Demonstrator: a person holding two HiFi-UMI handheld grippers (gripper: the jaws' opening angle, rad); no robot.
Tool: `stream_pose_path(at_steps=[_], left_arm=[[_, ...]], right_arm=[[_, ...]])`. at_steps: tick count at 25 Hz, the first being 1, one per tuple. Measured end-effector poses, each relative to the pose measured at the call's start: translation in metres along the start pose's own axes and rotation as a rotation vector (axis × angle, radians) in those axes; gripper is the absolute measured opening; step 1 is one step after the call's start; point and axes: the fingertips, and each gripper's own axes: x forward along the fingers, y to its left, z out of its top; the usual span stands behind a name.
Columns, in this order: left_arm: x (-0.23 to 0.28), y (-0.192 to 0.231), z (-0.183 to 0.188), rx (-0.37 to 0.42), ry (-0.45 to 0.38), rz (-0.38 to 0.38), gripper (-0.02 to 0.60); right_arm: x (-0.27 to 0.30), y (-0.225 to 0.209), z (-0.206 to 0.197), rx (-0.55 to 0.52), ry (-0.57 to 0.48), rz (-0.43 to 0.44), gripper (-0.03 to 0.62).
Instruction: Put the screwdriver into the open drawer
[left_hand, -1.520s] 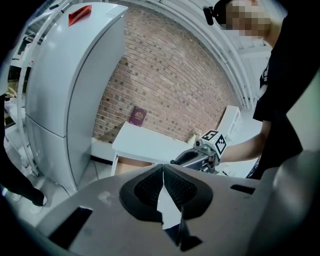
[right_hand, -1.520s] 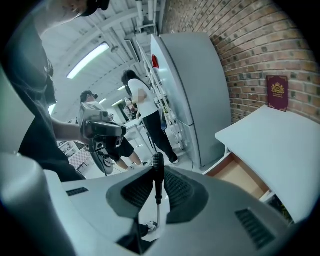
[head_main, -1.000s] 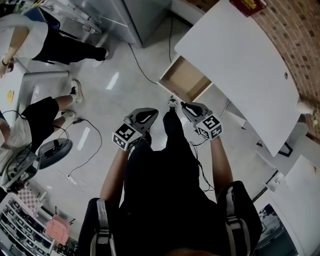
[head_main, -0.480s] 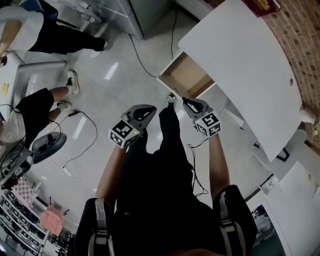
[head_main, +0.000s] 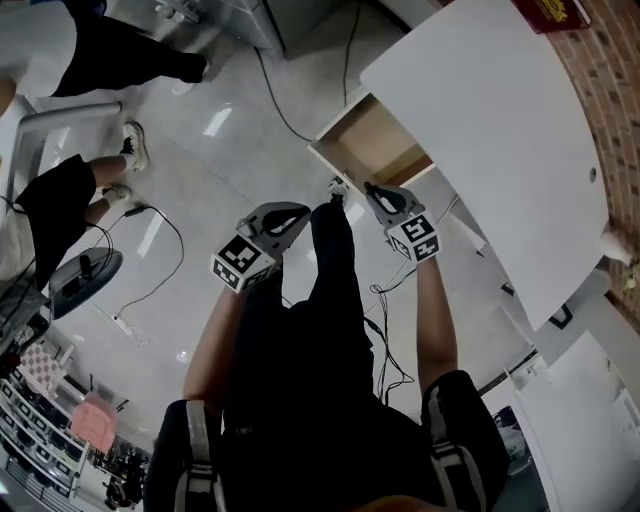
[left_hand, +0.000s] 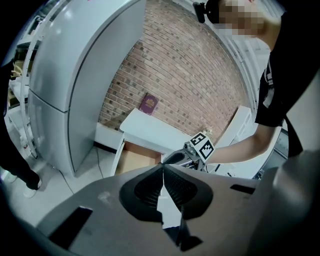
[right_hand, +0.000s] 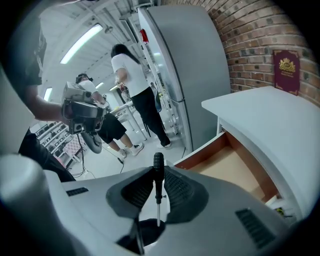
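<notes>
Black handle up and steel shaft down, the screwdriver (right_hand: 158, 172) stands upright between the pads of the right gripper (right_hand: 158, 187). The jaws are drawn in narrow and clamp the handle, whose tip pokes out above them. The left gripper (left_hand: 162, 182) carries nothing. Its pads meet at the tips, with only a sliver of gap lower down. In the head view both are held out ahead of the person, over the floor (head_main: 230, 150).

This looks like the carrying step. The screwdriver is just short of the drawer (head_main: 378, 140), near its front corner and not yet over it. The drawer is pulled out from under the white desk (head_main: 480, 120), and its wooden bottom looks bare. The next move, I judge, is to reach forward past the front panel and bring the tool down over the wood. The jaws should part only once it is low, perhaps with the tool tilted flatter first. The shaft's tip catching the front edge is the likely snag.

Beyond the desk, a dark red book (right_hand: 286, 65) leans on the brick wall (right_hand: 260, 30). A grey cabinet (right_hand: 192, 70) stands beside it, and two people (right_hand: 132, 90) stand farther back.
</notes>
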Motion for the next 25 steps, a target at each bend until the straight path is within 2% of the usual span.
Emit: stream_pose_path(at_steps=[15, 25], left_arm=[[0.039, 0.029, -0.048, -0.048, 0.034, 0.002, 0.017], [0.067, 0.048, -0.081, -0.098, 0.038, 0.028, 0.017]], right_arm=[[0.059, -0.044, -0.038, -0.028, 0.054, -0.006, 0.121], [0.111, -0.078, -0.09, -0.082, 0.201, -0.086, 0.121]])
